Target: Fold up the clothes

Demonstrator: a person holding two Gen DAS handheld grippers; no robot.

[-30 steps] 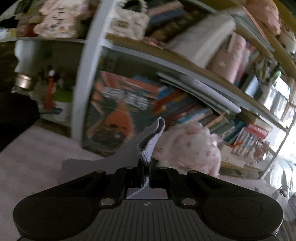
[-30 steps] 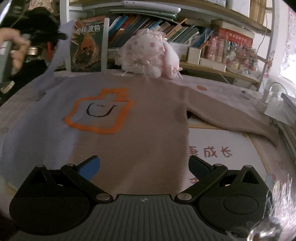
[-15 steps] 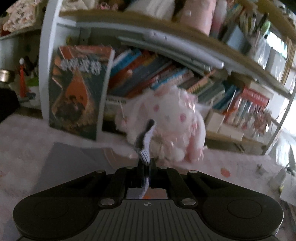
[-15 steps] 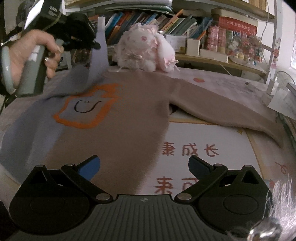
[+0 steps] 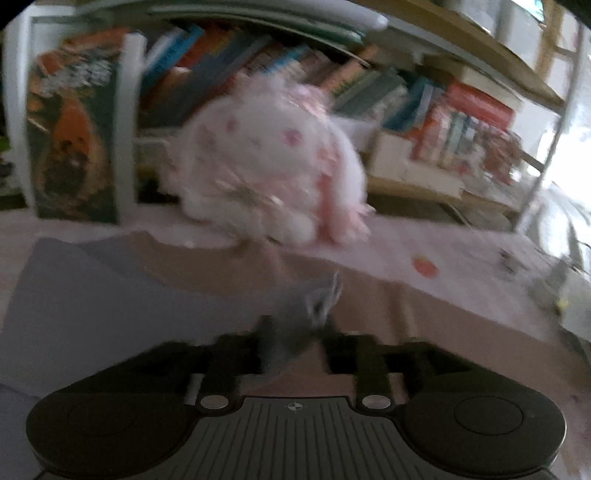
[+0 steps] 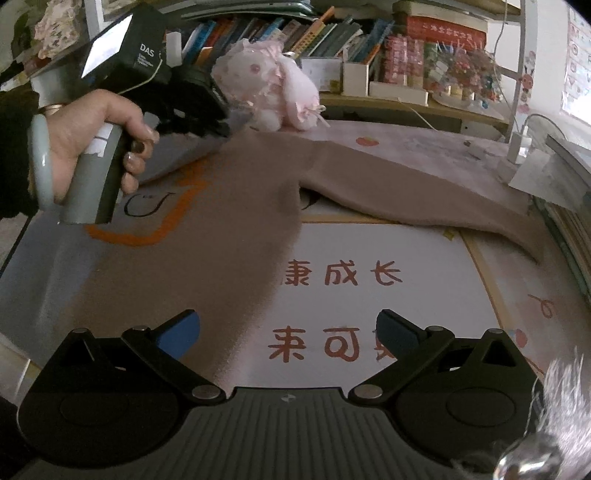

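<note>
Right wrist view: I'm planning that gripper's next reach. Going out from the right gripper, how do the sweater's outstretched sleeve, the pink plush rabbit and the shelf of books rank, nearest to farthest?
From the right gripper:
1. Outstretched sleeve, lying flat on the mat, ahead and to the right.
2. Pink plush rabbit, beyond the sweater's collar, ahead and slightly left.
3. Shelf of books, behind the rabbit, at the back.

Right wrist view: the black housing of the left hand-held gripper [image 6: 218, 122] carries white lettering "DAS"; the smaller lines beneath are illegible. The mat [image 6: 388, 258] on the surface bears red Chinese characters, seen inverted, not reliably readable. Book spines [image 6: 314, 33] on the shelf: illegible. Left wrist view: blurred, nothing readable.
</note>
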